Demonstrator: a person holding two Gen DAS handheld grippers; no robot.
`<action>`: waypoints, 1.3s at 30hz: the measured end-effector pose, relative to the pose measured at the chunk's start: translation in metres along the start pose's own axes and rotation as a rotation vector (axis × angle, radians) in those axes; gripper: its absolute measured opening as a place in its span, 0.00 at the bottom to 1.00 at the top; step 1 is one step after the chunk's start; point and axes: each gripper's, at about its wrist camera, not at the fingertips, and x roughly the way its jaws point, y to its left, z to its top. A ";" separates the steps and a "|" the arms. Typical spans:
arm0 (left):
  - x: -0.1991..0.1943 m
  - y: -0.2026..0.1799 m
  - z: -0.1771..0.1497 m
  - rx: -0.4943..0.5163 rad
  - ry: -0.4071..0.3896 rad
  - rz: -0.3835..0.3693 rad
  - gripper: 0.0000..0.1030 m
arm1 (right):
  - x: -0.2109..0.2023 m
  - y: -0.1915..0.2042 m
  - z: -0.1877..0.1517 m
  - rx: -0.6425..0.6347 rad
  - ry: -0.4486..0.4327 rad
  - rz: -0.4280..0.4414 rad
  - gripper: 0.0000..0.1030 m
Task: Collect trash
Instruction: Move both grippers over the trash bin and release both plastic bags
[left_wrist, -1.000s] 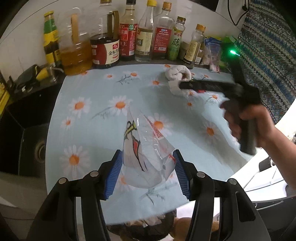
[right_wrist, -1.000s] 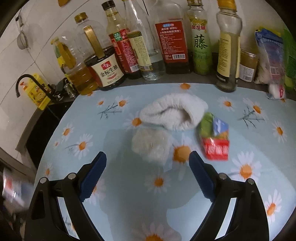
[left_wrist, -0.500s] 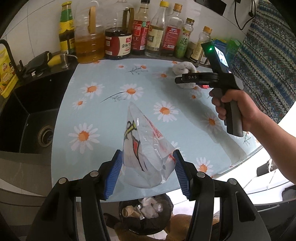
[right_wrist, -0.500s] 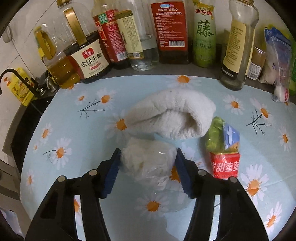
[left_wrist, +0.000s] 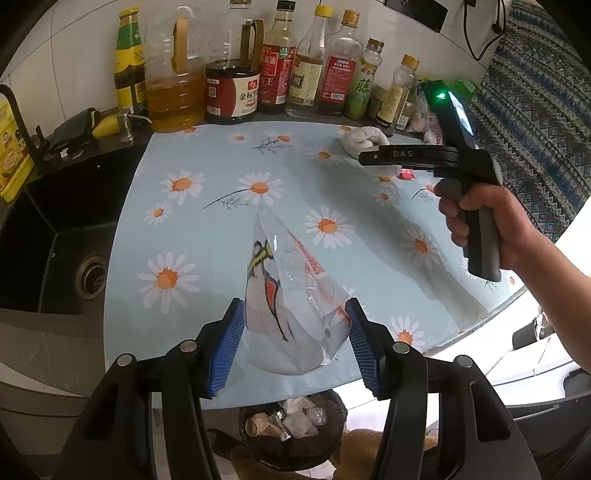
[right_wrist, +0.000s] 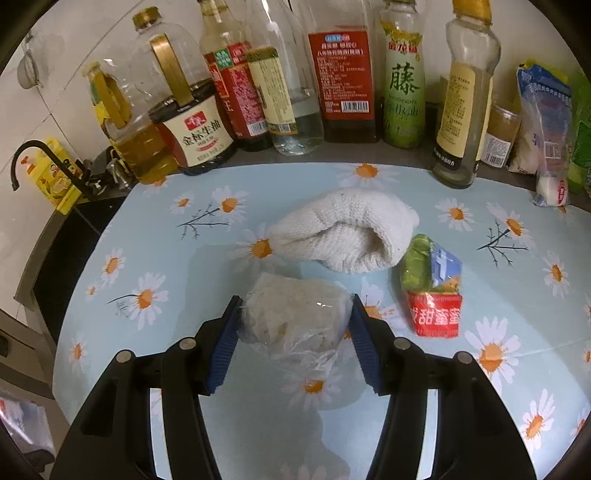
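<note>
Left gripper (left_wrist: 295, 345): clamped on a clear printed plastic bag (left_wrist: 291, 306), both blue pads pressed into its sides. Held over the near edge of the table (left_wrist: 207, 236), lifted clear of the cloth, apparently so the bag can go straight down.

Waste bin (left_wrist: 295, 424): on the floor just below that edge, under the held bag, already lined with crumpled paper and wrappers. Placed there, in all likelihood, so trash can be dropped from the table edge without a carry.

Right gripper (right_wrist: 293, 334): jaws just closed in from wide, now pinched on a crumpled clear wrapper (right_wrist: 293, 321) with pale contents. Wrapper resting on the daisy-print cloth, not yet lifted. Grip taken across the widest part of the bundle, likely to keep the loose film from slipping out.

White knitted cloth (right_wrist: 343, 232): rolled, lying just behind the wrapper; whether touching it, cannot tell. Probably not trash.

Red and green snack packet (right_wrist: 432, 291): flat on the cloth, just beside the right pad and near the knitted roll. Likely next for collection.

Row of oil and sauce bottles (right_wrist: 288, 85): upright along the back wall, well apart from both grips.

Sink (left_wrist: 55, 251): dark, to the left of the table.

Judged stage: one piece ready to drop, one freshly gripped, one packet left.
</note>
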 end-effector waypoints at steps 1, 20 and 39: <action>0.000 0.000 0.000 0.002 -0.002 0.000 0.52 | -0.003 0.001 -0.001 -0.002 -0.003 0.002 0.55; 0.002 -0.005 -0.017 0.000 0.008 -0.061 0.52 | -0.107 0.037 -0.084 -0.043 -0.062 0.138 0.55; 0.012 -0.006 -0.121 -0.089 0.225 -0.134 0.52 | -0.122 0.124 -0.214 -0.293 0.065 0.331 0.55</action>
